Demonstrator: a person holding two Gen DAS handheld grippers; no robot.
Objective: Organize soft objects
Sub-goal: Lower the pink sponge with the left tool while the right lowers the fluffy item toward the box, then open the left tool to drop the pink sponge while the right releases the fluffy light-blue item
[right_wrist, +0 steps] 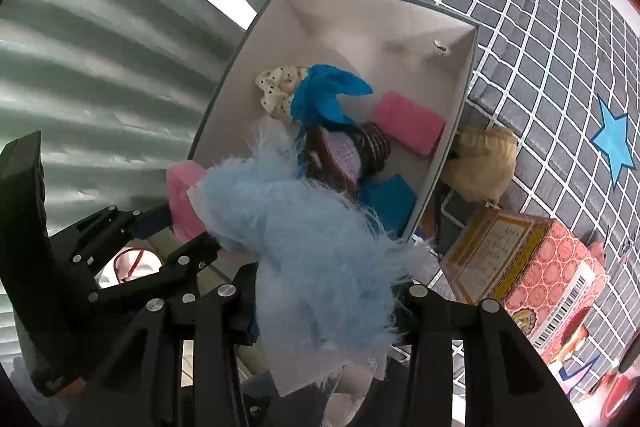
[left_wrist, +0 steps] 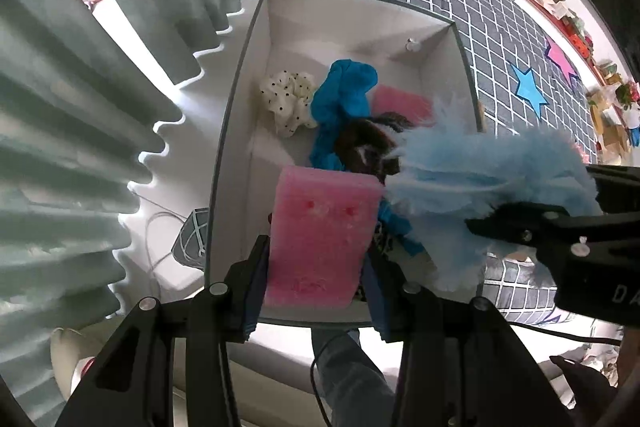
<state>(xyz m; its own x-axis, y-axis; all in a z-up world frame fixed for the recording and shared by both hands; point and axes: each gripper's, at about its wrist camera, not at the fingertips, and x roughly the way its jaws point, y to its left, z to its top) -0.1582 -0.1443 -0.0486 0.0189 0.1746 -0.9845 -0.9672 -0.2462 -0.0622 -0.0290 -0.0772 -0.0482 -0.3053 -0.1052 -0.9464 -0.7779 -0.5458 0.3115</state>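
My left gripper point(left_wrist: 316, 291) is shut on a pink sponge point(left_wrist: 324, 239), held over the near end of a white open box point(left_wrist: 256, 39). My right gripper point(right_wrist: 324, 311) is shut on a fluffy light-blue cloth point(right_wrist: 316, 239), which hangs above the box's near right corner; it shows in the left wrist view as the fluffy cloth point(left_wrist: 492, 179). Inside the box lie a cream polka-dot scrunchie point(left_wrist: 286, 99), a blue cloth point(left_wrist: 344, 95), a second pink sponge point(right_wrist: 408, 125) and a dark brown-and-purple soft item point(right_wrist: 348, 151).
The box rests on a grey checked mat point(right_wrist: 560, 39) with star stickers. A beige soft item point(right_wrist: 480, 163) and a patterned pink carton point(right_wrist: 528, 263) lie just right of the box. Pleated green curtains point(left_wrist: 80, 115) hang to the left. A person's leg point(left_wrist: 352, 379) is below.
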